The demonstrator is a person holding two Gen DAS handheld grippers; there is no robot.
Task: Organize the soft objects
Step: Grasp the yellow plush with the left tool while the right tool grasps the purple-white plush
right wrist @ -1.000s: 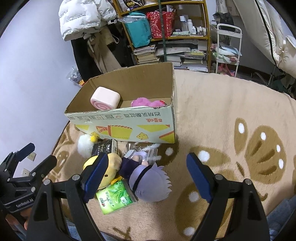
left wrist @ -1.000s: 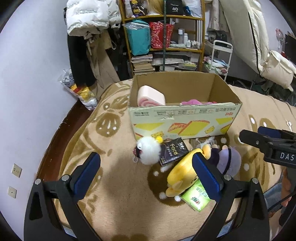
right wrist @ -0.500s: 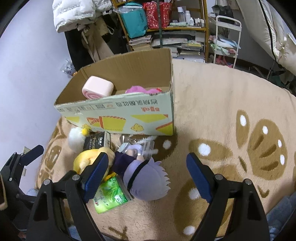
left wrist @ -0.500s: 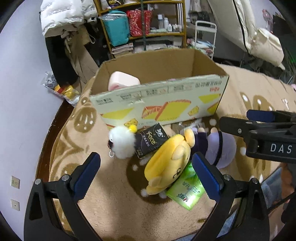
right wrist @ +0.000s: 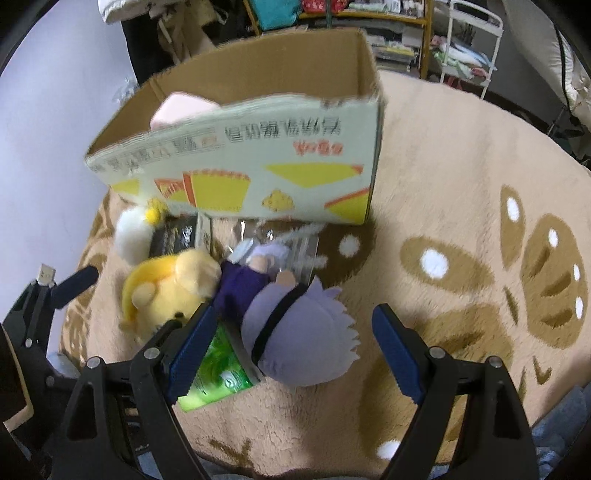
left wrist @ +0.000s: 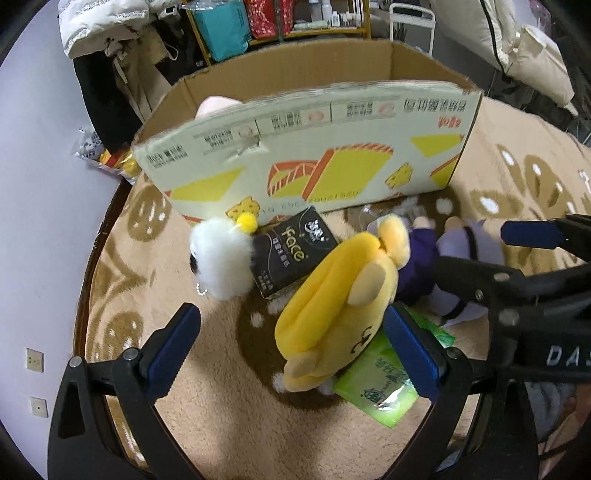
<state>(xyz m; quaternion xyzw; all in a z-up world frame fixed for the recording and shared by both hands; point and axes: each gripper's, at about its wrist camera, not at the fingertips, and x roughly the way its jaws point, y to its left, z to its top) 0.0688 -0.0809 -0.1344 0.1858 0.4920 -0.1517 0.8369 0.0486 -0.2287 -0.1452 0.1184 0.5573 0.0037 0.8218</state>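
Observation:
A yellow plush lies on the beige rug in front of a cardboard box. My left gripper is open, its blue pads either side of the yellow plush, not touching. A purple-haired doll lies beside it; my right gripper is open around its head. A white fluffy keychain, a black tissue pack and a green tissue pack lie close by. A pink cushion shows inside the box. The yellow plush also shows in the right wrist view.
The rug spreads to the right of the box. A clear plastic packet lies by the doll. Behind the box stand shelves, hanging coats and a white cart. A wall is on the left.
Both grippers have moved down and forward toward the toys. The left now straddles the yellow plush, the right the purple doll's head. The box looms much closer.

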